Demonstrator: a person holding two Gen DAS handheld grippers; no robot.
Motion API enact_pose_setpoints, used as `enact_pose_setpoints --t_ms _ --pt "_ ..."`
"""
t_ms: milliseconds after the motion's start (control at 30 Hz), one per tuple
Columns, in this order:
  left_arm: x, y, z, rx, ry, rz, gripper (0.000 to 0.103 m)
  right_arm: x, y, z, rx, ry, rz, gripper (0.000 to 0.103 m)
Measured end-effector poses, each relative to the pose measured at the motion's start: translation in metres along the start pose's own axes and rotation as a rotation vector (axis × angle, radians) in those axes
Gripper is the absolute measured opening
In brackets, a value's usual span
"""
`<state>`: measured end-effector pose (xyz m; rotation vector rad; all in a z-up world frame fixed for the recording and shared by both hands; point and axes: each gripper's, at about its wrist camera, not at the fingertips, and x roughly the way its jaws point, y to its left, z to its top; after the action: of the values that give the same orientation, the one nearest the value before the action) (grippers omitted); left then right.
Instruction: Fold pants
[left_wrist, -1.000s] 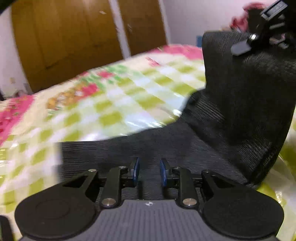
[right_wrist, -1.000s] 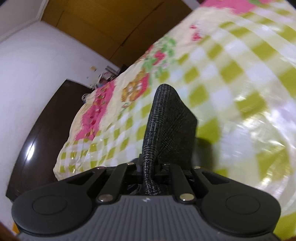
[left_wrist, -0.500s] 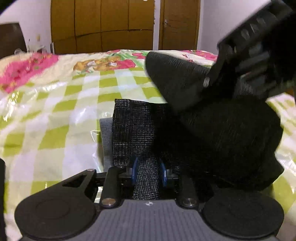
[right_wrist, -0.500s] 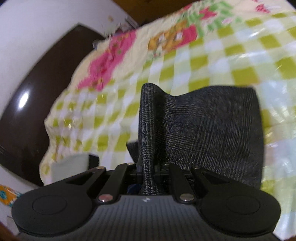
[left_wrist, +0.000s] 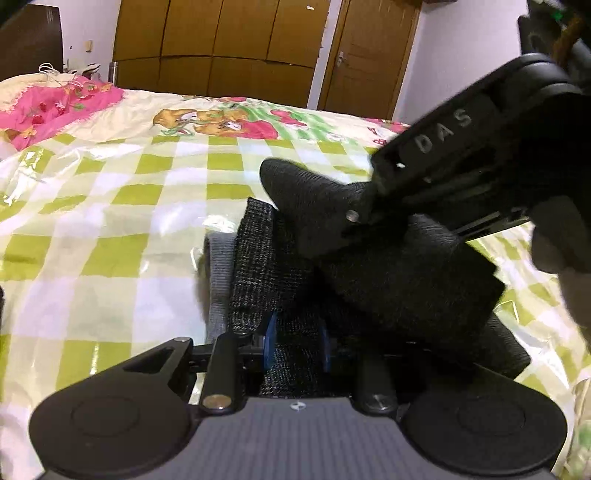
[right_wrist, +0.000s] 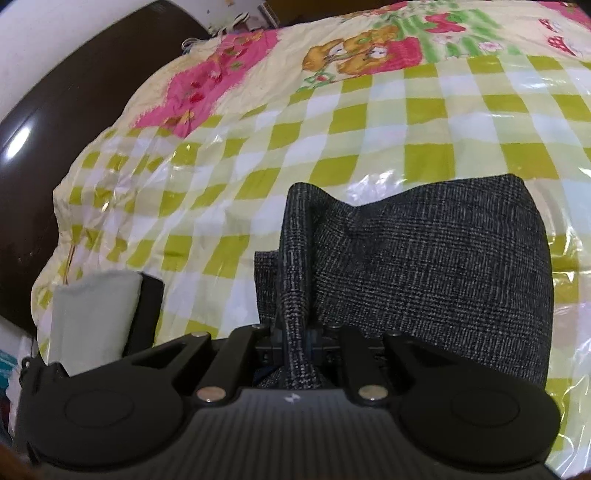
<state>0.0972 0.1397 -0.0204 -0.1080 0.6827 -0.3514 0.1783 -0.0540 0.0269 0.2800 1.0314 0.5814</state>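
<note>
The dark grey checked pants (left_wrist: 388, 273) lie bunched and folded on the bed (left_wrist: 110, 221). My left gripper (left_wrist: 295, 349) is shut on a fold of the pants close to the bed surface. My right gripper (right_wrist: 295, 332) is shut on another ridge of the pants (right_wrist: 443, 266) and holds it up over the folded part. The right gripper's body (left_wrist: 480, 155) shows in the left wrist view, above and to the right of the pants. A lighter grey inner band (left_wrist: 218, 266) shows at the pants' left edge.
The bed has a green and white checked cover with a pink floral edge (left_wrist: 55, 107). Wooden wardrobes (left_wrist: 221, 48) and a door (left_wrist: 365, 55) stand behind. A dark headboard (right_wrist: 22, 177) lies to the left. A pale cloth piece (right_wrist: 92, 317) sits near the bed edge.
The right gripper has brought its part of the pants down and over toward the left gripper. The pants now lie doubled on the bed. Both grippers stay shut on the cloth.
</note>
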Motion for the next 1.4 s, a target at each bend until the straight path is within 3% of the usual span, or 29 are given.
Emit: enact_pose_setpoints --t_ms 133,233,400,600,733,800,1000,1167,1267,1400 --pt "-0.023 -0.001 -0.004 0.029 -0.017 0.063 0.040 0.005 0.000 0.006 0.043 -0.016 0.033 0.021" --pt "-0.043 0.006 -0.012 -0.014 0.001 0.076 0.041 0.013 -0.001 0.010 0.093 -0.022 0.070 0.028" --pt "-0.074 0.014 -0.021 -0.082 0.008 0.085 0.043 0.015 0.003 0.013 0.150 -0.017 0.217 0.028" --pt "-0.095 -0.005 -0.007 -0.032 -0.103 0.097 0.048 -0.011 0.008 0.031 -0.040 -0.118 0.090 0.028" --pt "-0.075 -0.022 0.007 0.067 -0.151 0.080 0.049 -0.005 0.014 0.039 -0.181 -0.126 0.027 0.028" --pt "-0.054 -0.023 0.012 0.102 -0.136 0.078 0.049 0.013 0.014 0.043 -0.213 -0.089 0.013 0.028" --pt "-0.002 -0.005 0.003 0.105 0.022 0.143 0.049 0.065 0.000 0.045 -0.217 -0.002 0.005 0.027" --pt "-0.002 -0.002 -0.003 0.060 0.029 0.148 0.051 0.088 -0.004 0.042 -0.244 -0.003 0.022 0.027" --pt "-0.010 -0.006 0.001 0.088 0.015 0.150 0.050 0.092 -0.006 0.043 -0.224 -0.015 0.038 0.027" --pt "-0.029 0.003 0.007 0.019 0.002 0.128 0.050 0.066 -0.012 0.048 -0.181 -0.063 0.089 0.025"
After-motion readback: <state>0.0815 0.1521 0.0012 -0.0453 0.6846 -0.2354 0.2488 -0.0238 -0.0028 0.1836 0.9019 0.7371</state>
